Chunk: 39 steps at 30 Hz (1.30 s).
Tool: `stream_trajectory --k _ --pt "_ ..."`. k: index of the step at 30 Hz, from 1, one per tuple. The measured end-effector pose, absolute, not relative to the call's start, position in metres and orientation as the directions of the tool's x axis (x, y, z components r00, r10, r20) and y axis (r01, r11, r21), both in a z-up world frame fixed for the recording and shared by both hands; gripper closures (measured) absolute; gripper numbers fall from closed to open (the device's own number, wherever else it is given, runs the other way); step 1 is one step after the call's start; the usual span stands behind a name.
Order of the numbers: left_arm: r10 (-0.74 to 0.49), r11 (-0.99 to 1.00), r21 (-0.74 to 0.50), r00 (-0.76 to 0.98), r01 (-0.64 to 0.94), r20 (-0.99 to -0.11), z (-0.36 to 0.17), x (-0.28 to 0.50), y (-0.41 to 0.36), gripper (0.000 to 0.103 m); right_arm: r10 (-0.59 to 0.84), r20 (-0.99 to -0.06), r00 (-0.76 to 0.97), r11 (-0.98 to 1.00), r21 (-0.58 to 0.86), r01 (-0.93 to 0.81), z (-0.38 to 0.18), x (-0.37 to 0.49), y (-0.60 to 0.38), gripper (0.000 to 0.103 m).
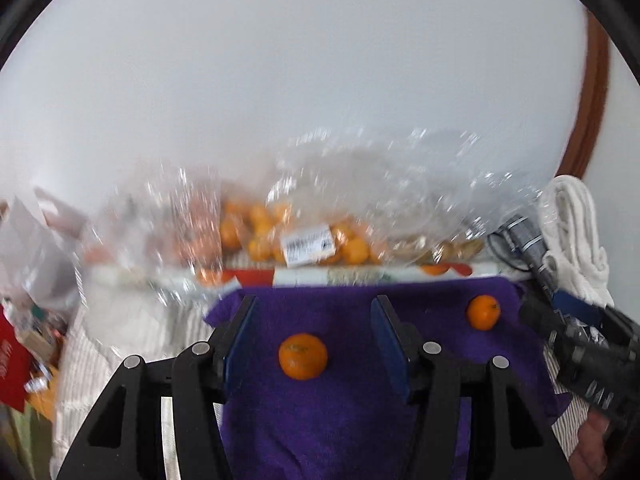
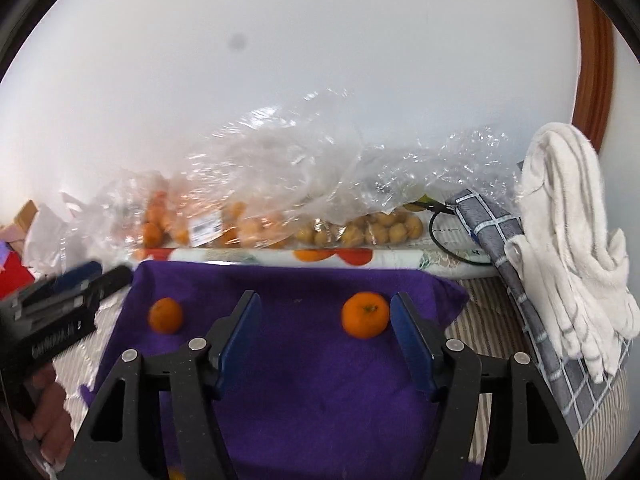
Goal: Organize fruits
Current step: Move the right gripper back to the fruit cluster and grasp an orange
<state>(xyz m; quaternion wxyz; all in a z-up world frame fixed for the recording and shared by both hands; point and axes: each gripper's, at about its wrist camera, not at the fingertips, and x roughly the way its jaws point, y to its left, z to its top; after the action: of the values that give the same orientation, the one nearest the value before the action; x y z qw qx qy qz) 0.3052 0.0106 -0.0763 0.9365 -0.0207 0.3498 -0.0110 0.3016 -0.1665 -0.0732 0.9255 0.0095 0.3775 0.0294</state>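
Two mandarins lie on a purple cloth (image 1: pixel 340 420). One mandarin (image 1: pixel 303 356) shows between the blue pads of my left gripper (image 1: pixel 314 304), lying on the cloth below with a gap on each side. The other mandarin (image 2: pixel 365 314) lies close to the right finger of my right gripper (image 2: pixel 326 298), untouched. Both grippers stand open and hold nothing. Each also shows in the other's view: the right gripper (image 1: pixel 580 356) and the left gripper (image 2: pixel 68 300), near the first mandarin (image 2: pixel 165 315). Behind the cloth, clear plastic bags (image 2: pixel 280 168) hold several mandarins (image 1: pixel 260 236) and pale yellow fruits (image 2: pixel 380 228).
A rolled printed cloth (image 2: pixel 280 258) lies along the purple cloth's far edge. A white towel (image 2: pixel 568 240) and a grey checked cloth (image 2: pixel 520 280) pile up at the right. Red packaging and clutter (image 1: pixel 12 368) sit at the left. A white wall stands behind.
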Motion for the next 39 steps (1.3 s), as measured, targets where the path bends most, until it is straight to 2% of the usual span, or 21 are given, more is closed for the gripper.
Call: stream_trajectory --k 4,8,12,14,18,21,28,34,36,39 --pt "-0.028 0.999 -0.037 0.811 0.008 -0.585 -0.044 0.282 0.014 0.048 0.066 -0.726 0.685 0.996 0.005 -0.090 -0.072 0.269 -0.160 0.036" --pt "-0.069 0.996 -0.082 0.810 0.026 -0.582 -0.036 0.255 0.023 0.047 0.049 -0.707 0.706 0.994 -0.032 -0.101 -0.073 0.228 -0.158 0.036" --pt "-0.081 0.995 -0.092 0.771 0.029 -0.632 -0.066 0.225 0.032 0.047 0.071 -0.685 0.725 0.991 -0.033 -0.128 -0.087 0.190 -0.155 0.041" --pt "-0.065 0.996 -0.084 0.739 0.011 -0.671 -0.090 0.208 0.040 0.047 0.090 -0.697 0.711 0.987 -0.033 -0.157 -0.100 0.177 -0.149 0.047" --pt "-0.077 0.992 -0.125 0.686 -0.021 -0.723 -0.131 0.177 0.058 0.047 0.117 -0.720 0.684 0.978 -0.035 -0.204 -0.123 0.157 -0.137 0.050" --pt "-0.044 0.995 -0.092 0.661 -0.039 -0.749 -0.154 0.156 0.065 0.047 0.129 -0.731 0.670 0.976 -0.025 -0.215 -0.136 0.150 -0.134 0.050" --pt "-0.034 0.994 -0.092 0.654 -0.055 -0.756 -0.171 0.132 0.073 0.047 0.165 -0.759 0.630 0.979 0.050 -0.196 -0.147 0.162 -0.132 0.052" --pt "-0.055 0.994 -0.104 0.634 -0.040 -0.771 -0.179 0.128 0.069 0.047 0.178 -0.796 0.578 0.983 0.117 -0.141 -0.162 0.180 -0.139 0.061" --pt "-0.061 0.993 -0.109 0.626 -0.037 -0.778 -0.181 0.127 0.069 0.047 0.220 -0.793 0.568 0.975 0.163 -0.150 -0.164 0.181 -0.141 0.069" --pt "-0.054 0.994 -0.103 0.620 -0.044 -0.783 -0.183 0.123 0.070 0.047 0.237 -0.788 0.568 0.971 0.177 -0.159 -0.162 0.179 -0.143 0.075"
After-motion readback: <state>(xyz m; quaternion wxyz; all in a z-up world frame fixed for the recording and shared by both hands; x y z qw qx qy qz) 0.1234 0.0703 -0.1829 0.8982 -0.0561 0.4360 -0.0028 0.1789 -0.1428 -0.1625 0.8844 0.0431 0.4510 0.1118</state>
